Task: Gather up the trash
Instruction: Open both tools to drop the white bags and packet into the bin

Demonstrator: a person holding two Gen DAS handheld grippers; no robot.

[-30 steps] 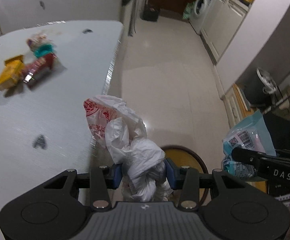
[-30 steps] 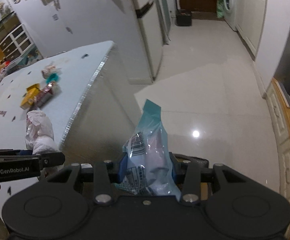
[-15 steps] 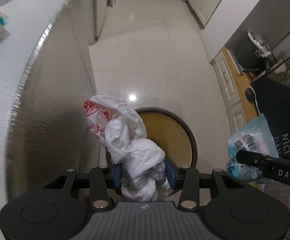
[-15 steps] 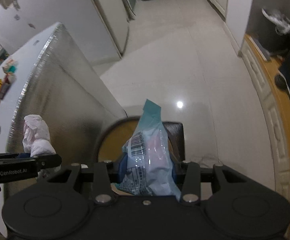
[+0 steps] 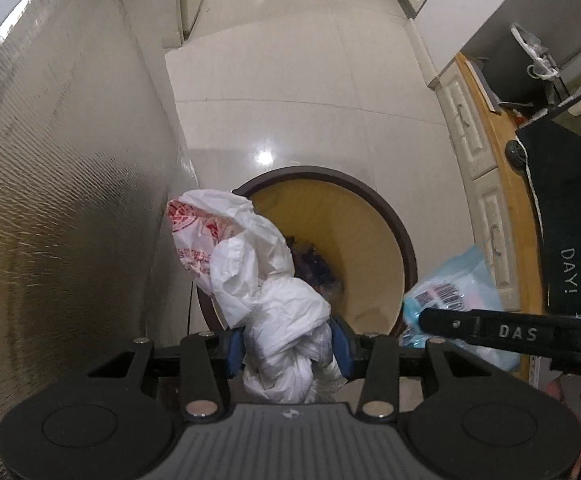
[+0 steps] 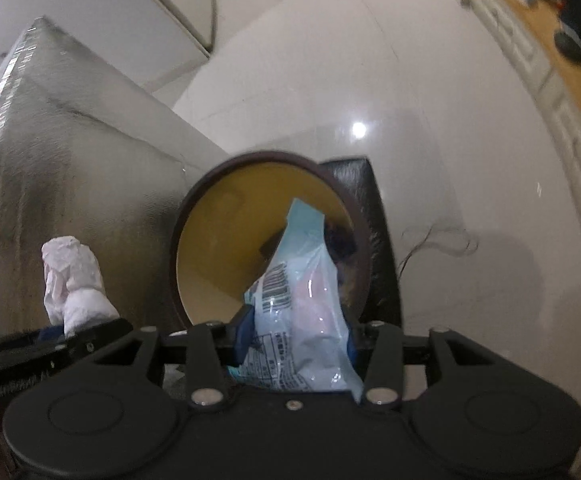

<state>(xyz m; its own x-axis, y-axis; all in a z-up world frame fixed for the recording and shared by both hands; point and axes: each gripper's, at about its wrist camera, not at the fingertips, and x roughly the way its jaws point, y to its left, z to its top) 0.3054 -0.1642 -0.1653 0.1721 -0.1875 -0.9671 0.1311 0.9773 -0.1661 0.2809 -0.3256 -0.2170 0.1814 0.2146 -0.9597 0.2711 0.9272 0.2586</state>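
Observation:
My left gripper (image 5: 288, 344) is shut on a knotted white plastic bag with red print (image 5: 266, 280), held over the near left rim of a round bin with a brown rim and yellow inside (image 5: 370, 240). Dark trash lies at the bottom of the bin. My right gripper (image 6: 296, 336) holds a light blue plastic packet with a barcode (image 6: 298, 288) above the bin (image 6: 218, 240). Its jaws are opening, and the packet still sits between the pads, tilted. That packet (image 5: 462, 280) also shows at the right of the left wrist view, and the white bag (image 6: 74, 280) at the left of the right wrist view.
The silver textured side of the counter (image 5: 70, 200) rises close on the left of the bin. Glossy tile floor (image 5: 290, 80) lies beyond. A wooden cabinet with white drawers (image 5: 474, 152) and a black mat with lettering (image 5: 570, 220) stand to the right. A black block (image 6: 354, 184) sits behind the bin.
Both grippers have sunk from counter height and tipped downward over the bin, each carrying its trash. The counter top has left view, and the bin now fills the middle.

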